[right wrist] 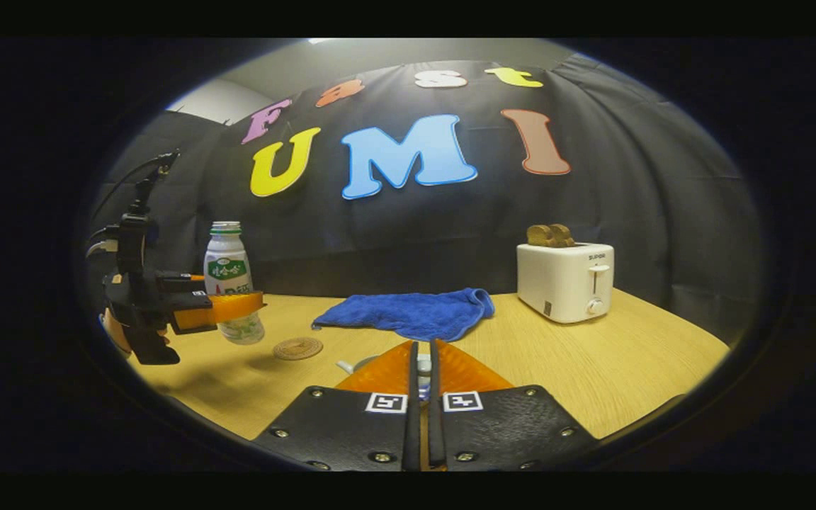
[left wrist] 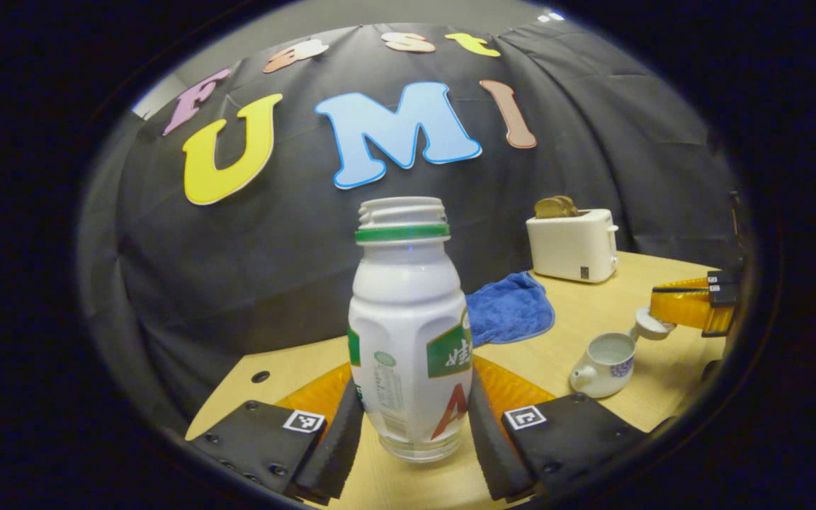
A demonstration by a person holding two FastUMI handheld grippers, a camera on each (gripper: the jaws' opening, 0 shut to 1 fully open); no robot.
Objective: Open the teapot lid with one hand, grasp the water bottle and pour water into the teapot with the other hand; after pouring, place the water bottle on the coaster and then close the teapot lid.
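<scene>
Both fingers of the left gripper [left wrist: 414,425] clamp the slick white plastic bottle [left wrist: 408,333] low on its body, light but uncapped, while the right gripper [right wrist: 422,368] pinches the small white teapot lid [left wrist: 651,324].

White uncapped water bottle [left wrist: 408,326] upright, clamped between left gripper [left wrist: 414,418] fingers, lifted off table; open white teapot [left wrist: 603,365] ahead-right of it, lid [left wrist: 650,324] held just beside; round coaster [right wrist: 297,348] below-right of bottle.
</scene>
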